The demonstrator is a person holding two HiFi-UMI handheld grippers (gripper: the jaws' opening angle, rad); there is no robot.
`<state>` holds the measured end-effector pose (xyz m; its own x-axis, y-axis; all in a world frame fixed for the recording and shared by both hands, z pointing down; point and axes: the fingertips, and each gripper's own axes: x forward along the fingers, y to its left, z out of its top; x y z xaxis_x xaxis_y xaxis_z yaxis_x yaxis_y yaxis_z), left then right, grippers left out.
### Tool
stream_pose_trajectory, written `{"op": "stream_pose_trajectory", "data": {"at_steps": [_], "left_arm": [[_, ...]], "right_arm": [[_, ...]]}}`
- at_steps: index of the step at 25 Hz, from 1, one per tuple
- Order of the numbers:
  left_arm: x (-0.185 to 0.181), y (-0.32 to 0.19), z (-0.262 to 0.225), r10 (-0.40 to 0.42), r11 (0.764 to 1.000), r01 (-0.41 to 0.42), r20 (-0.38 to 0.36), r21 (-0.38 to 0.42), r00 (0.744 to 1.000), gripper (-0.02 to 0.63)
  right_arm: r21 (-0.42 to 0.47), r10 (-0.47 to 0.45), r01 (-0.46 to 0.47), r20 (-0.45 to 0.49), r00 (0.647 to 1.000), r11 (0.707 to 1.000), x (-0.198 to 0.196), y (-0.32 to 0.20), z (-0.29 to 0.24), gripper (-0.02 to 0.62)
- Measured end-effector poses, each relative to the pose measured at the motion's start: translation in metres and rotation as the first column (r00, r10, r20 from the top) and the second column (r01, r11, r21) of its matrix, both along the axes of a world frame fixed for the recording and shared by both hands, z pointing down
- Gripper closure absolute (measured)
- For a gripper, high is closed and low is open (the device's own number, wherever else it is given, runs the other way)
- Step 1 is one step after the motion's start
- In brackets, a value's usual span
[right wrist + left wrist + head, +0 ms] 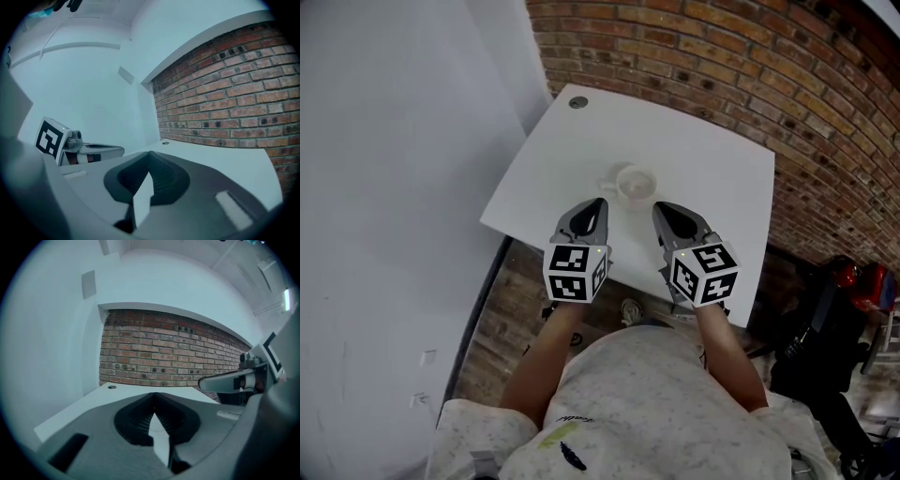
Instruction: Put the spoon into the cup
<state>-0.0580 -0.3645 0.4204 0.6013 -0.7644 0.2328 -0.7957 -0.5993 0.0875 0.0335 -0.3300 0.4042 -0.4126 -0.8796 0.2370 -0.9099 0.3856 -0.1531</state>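
Note:
A white cup [635, 185] stands on the white table [712, 187], just beyond both grippers. A pale shape sticks out at the cup's left side; whether it is the spoon or the cup's handle I cannot tell. My left gripper [601, 201] hovers near the table's front edge, left of the cup, with its jaws shut and nothing between them [154, 394]. My right gripper [657, 206] hovers to the cup's right, also shut and empty [149, 153]. Both gripper views look over the table at the walls, and the cup is hidden in them.
A red brick wall [722, 56] runs behind the table and a white wall [394, 141] stands at its left. A small round grommet [577, 102] sits at the table's far corner. Dark and red gear [853, 281] lies on the floor at the right.

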Motion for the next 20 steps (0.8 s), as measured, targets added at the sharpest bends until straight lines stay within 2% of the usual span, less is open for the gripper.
{"op": "stream_pose_trajectory", "data": {"at_steps": [20], "left_arm": [[0.021, 0.011, 0.005, 0.001, 1.0, -0.001, 0.013, -0.011, 1.0, 0.609]], "right_arm": [[0.005, -0.001, 0.001, 0.016, 1.0, 1.0, 0.019, 0.007, 0.001, 0.584]]}}
